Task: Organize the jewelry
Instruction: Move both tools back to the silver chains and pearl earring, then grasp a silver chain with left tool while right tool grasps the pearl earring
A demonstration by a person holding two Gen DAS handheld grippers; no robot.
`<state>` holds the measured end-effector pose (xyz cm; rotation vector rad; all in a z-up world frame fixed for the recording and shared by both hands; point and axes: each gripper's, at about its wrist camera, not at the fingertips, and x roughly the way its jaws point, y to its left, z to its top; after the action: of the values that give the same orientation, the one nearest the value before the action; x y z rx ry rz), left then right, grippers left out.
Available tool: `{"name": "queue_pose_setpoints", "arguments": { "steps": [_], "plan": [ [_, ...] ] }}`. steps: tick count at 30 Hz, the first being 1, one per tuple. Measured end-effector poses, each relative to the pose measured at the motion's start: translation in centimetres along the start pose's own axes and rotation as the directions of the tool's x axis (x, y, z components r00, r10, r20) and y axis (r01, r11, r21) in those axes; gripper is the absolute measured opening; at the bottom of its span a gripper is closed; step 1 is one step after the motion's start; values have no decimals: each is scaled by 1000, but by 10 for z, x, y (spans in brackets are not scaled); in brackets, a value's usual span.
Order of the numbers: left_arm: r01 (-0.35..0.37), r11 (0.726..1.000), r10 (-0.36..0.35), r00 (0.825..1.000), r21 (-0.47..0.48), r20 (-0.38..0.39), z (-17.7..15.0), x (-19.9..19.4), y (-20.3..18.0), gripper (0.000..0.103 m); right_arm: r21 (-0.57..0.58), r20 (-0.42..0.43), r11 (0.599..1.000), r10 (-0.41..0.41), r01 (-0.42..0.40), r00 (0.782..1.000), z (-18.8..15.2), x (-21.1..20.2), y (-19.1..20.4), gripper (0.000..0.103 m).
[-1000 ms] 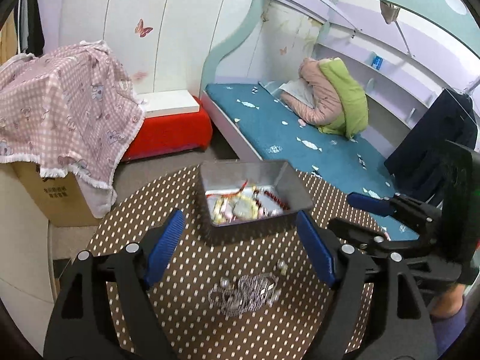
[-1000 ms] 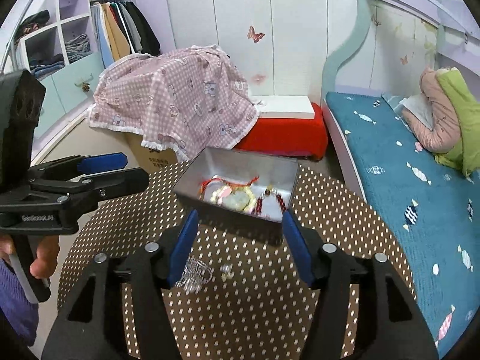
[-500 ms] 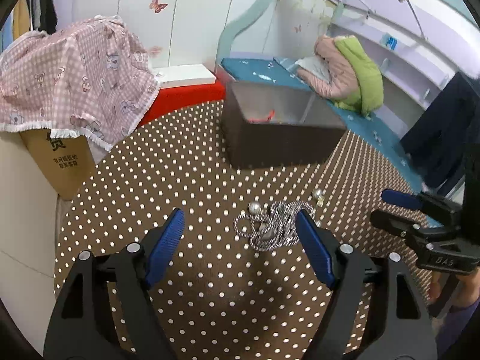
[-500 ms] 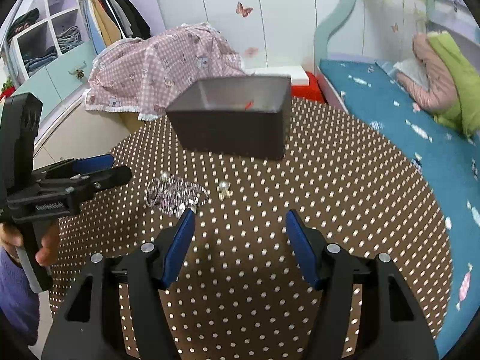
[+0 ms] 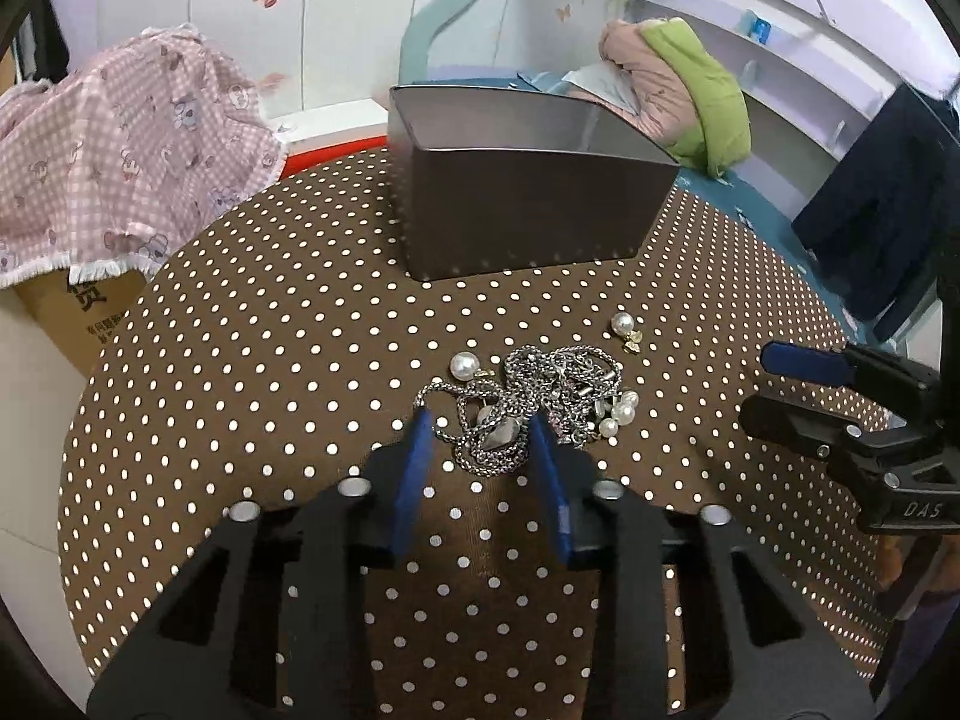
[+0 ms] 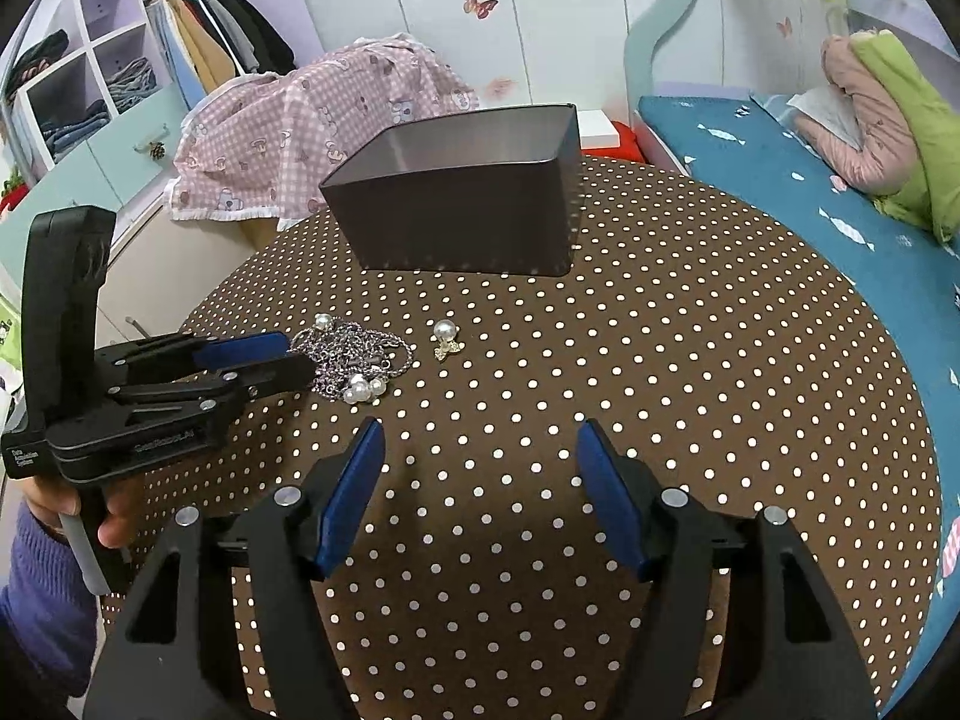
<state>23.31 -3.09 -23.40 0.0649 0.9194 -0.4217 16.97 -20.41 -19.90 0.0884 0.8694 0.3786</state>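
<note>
A tangled silver chain with a pendant point(image 5: 510, 414) lies on the brown dotted tablecloth point(image 5: 270, 330), with small pearls point(image 5: 621, 414) at its right edge. Loose pearl earrings point(image 5: 624, 327) point(image 5: 463, 366) lie beside it. My left gripper point(image 5: 478, 429) is low over the pile, its jaws closing with part of the chain between the blue pads, which do not clearly press on it. In the right wrist view the left gripper point(image 6: 294, 357) reaches into the chain point(image 6: 354, 354). My right gripper point(image 6: 480, 444) is opening over bare cloth, nothing in it. A grey metal tin point(image 6: 462, 222) stands behind.
The round table point(image 6: 690, 360) ends close on all sides. A teal bed point(image 6: 780, 180) runs along the right. A pink checked cloth point(image 5: 120, 138) covers a cardboard box at the left. A hand in a purple sleeve point(image 6: 36, 570) holds the left gripper.
Both grippers sank toward the table, so the tin's inside is no longer seen. The left jaws narrowed sharply around the chain pile. The right jaws widened slightly.
</note>
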Motion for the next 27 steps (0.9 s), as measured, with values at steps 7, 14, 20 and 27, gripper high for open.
{"name": "queue_pose_setpoints", "arguments": {
  "steps": [7,14,20,27],
  "plan": [
    [-1,1000,1,1000,16,-1,2,1,0,15,-1,-2,1000,-1,1,1000,2,2,1,63],
    [28,999,-27,998,-21,50,2,-27,18,12,-2,-4,1000,-5,5,1000,5,5,0,63],
    [63,996,-54,989,-57,137,11,-68,38,0,-7,-2,1000,-6,6,1000,12,12,6,63],
    [80,996,-76,992,-33,103,12,-71,40,1,-14,-19,1000,-4,3,1000,18,25,11,63]
  ]
}}
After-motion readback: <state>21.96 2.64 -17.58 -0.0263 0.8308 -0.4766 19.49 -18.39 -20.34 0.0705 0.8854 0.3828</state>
